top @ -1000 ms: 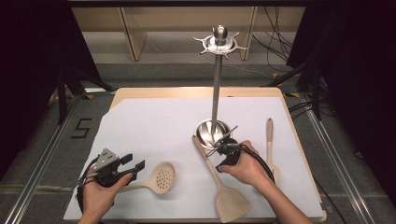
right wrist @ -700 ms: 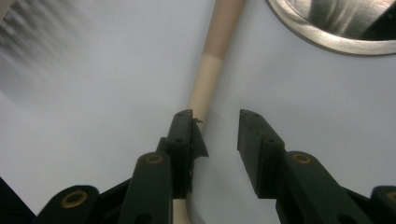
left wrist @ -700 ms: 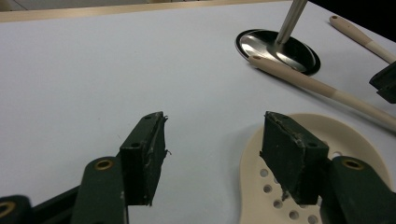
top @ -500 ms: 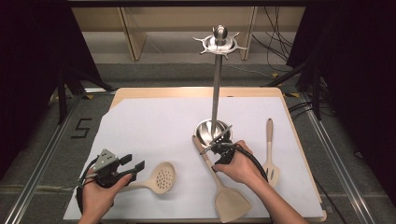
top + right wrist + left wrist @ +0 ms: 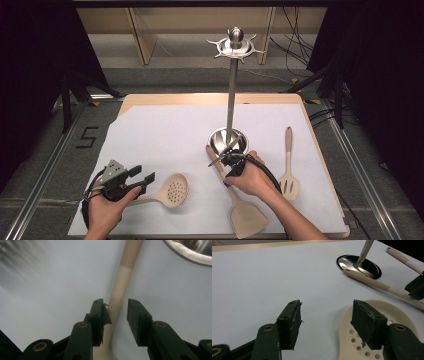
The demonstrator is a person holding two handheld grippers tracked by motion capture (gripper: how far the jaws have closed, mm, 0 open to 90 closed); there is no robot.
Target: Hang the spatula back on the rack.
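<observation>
Wooden and pale, the flat spatula (image 5: 239, 200) lies on the white sheet (image 5: 165, 135) just in front of the steel stand's round base (image 5: 228, 141), handle tip beside that base. Over that handle the right gripper (image 5: 226, 159) stands with its 2 jaws on either side of the shaft (image 5: 117, 300) — they have just been closing, yet a gap shows at the right pad, so nothing is clasped. Beside the perforated spoon (image 5: 170, 191), the left gripper (image 5: 142, 178) rests unclenched — holding nothing.

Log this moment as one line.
right tongs: open, closing astride beige solid spatula's handle | left tongs: open, over perforated beige spoon
</observation>
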